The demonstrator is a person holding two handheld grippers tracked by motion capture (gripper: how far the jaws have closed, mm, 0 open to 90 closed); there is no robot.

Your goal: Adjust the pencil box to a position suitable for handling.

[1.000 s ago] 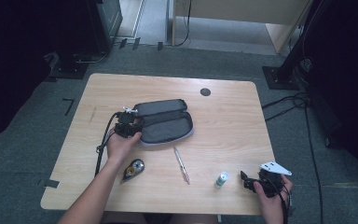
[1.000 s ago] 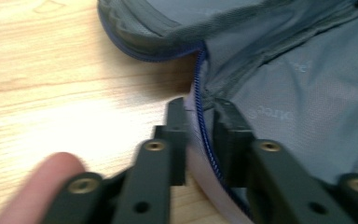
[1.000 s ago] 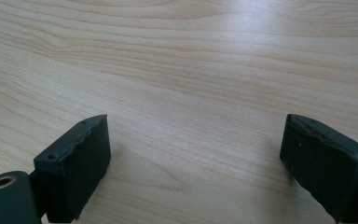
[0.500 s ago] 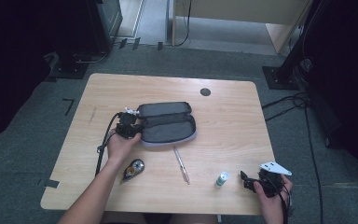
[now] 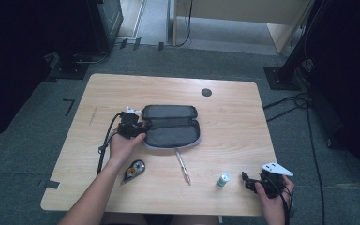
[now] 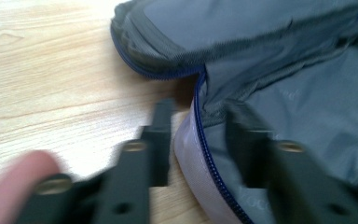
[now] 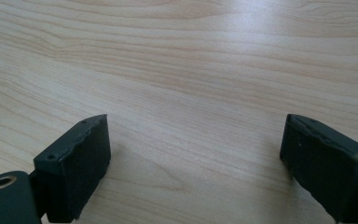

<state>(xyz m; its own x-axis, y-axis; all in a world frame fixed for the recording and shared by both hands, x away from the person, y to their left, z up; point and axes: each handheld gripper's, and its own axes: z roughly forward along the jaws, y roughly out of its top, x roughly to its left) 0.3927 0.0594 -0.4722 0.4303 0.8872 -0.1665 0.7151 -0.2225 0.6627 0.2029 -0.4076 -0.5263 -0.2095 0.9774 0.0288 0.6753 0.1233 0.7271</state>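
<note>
A dark grey pencil case (image 5: 172, 126) with a blue zip lies unzipped and spread flat in the middle of the table. My left gripper (image 5: 139, 127) is at its left end. Its jaws have just been opening and now straddle the case's pale zipped rim (image 6: 191, 154) without pressing it. One blurred finger (image 6: 156, 140) is over the wood, the other is inside the case. My right gripper (image 5: 247, 182) rests near the table's front right corner. In its own view the right gripper (image 7: 193, 140) stands open over bare wood.
A pen (image 5: 183, 166) lies just in front of the case. A small green-capped tube (image 5: 223, 179) stands left of the right gripper. A tape dispenser (image 5: 134, 169) sits by the left forearm. A black cable grommet (image 5: 206, 92) marks the far side of the table (image 5: 234, 122).
The pencil case has shifted slightly to the right and lies flatter. Both hands have stayed where they were.
</note>
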